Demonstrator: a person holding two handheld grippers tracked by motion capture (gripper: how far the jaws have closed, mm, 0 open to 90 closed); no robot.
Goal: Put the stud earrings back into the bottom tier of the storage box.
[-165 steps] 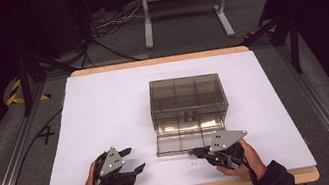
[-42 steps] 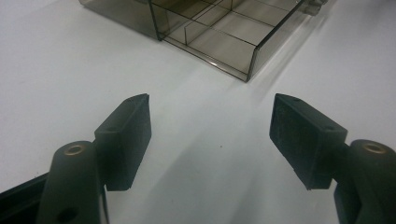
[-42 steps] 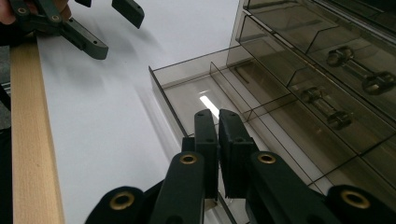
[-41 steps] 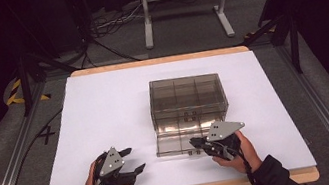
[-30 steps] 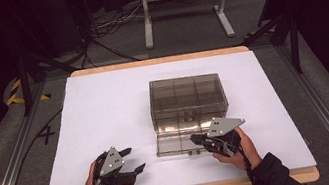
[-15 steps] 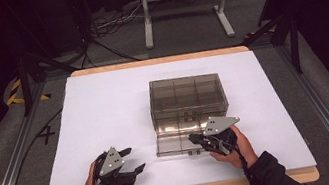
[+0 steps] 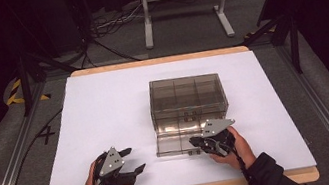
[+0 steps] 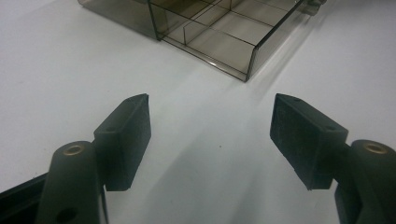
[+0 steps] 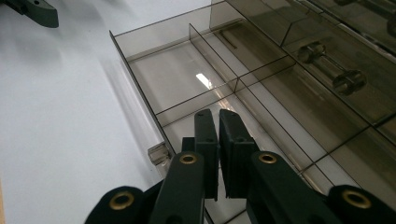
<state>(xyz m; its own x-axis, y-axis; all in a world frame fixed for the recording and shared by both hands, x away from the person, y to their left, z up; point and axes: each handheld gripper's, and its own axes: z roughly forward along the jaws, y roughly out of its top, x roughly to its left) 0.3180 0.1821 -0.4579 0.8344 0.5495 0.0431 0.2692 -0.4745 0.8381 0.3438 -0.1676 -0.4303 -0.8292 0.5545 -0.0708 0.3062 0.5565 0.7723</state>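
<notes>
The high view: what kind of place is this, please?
Probably a lab or studio recording bench: a white-covered table lit in a dark room, metal rails along its sides, loose cables on the floor behind.

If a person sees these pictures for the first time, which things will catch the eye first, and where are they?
First comes the smoky transparent drawer box in the middle of the white table, its bottom drawer pulled out toward the person. The right gripper sits at that drawer's front with its jaws shut. The left gripper rests open near the table's front edge, apart from the box.
</notes>
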